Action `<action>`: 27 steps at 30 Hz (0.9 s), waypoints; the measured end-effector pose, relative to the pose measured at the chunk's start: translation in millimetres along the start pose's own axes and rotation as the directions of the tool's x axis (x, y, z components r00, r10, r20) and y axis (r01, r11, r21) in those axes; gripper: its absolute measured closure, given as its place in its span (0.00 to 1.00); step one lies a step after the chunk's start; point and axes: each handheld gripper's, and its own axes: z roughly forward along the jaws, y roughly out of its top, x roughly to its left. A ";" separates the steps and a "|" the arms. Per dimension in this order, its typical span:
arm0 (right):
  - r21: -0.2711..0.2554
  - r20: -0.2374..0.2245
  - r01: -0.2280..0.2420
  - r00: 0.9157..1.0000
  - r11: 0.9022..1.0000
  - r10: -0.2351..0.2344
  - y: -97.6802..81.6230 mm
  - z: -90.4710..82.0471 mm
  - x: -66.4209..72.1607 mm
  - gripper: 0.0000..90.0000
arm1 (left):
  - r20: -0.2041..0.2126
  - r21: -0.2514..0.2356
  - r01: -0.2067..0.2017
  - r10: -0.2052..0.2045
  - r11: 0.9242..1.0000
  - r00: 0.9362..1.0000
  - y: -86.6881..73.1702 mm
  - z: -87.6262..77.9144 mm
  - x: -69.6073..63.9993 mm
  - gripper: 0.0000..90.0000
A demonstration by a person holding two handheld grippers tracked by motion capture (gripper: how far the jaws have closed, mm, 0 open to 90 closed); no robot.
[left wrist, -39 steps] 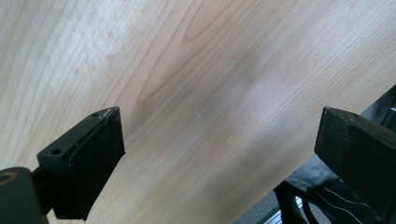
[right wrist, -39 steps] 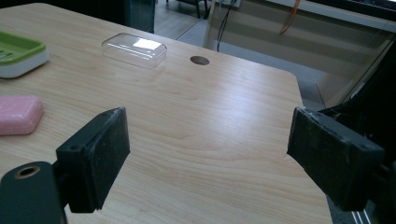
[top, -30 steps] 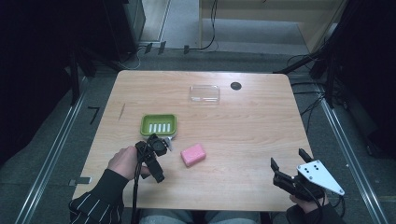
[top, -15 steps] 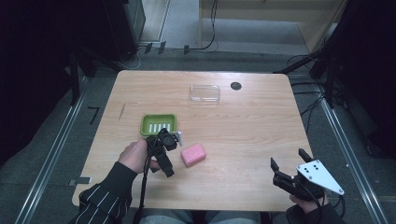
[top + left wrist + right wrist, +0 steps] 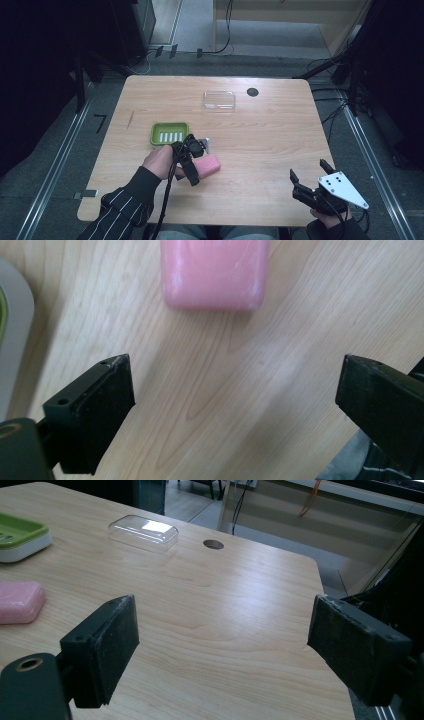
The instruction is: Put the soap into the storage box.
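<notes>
The pink soap bar (image 5: 207,165) lay on the bench (image 5: 270,135) just beside the green dish (image 5: 169,134). The left claw (image 5: 235,390) hung over it, released, narrowing slightly, nothing between. Probably firm, slick: grip its long sides.

Left gripper (image 5: 199,150): black body, two blocky black jaws with small screw holes in their outer faces, a black cable trailing back past the wrist. Left sleeve (image 5: 122,205): dark fabric with thin white stripes. Right gripper (image 5: 306,177): black body, two matte black rectangular jaws, a grey three-cornered plate (image 5: 343,189) on top marked with dark dots, and a round hole in the housing beside one jaw.
</notes>
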 end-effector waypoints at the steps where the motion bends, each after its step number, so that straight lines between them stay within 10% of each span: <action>1: 0.001 -0.001 -0.001 1.000 1.000 0.001 0.0 0.0 0.2 0.15 | 0.002 0.001 -0.006 0.006 1.000 1.000 2.5 0.8 -0.4 0.05; 27: -0.003 0.000 0.002 1.000 1.000 -0.002 -0.2 0.0 -0.5 0.15 | -0.025 -0.004 -0.028 0.028 1.000 0.999 51.1 21.8 -4.3 0.00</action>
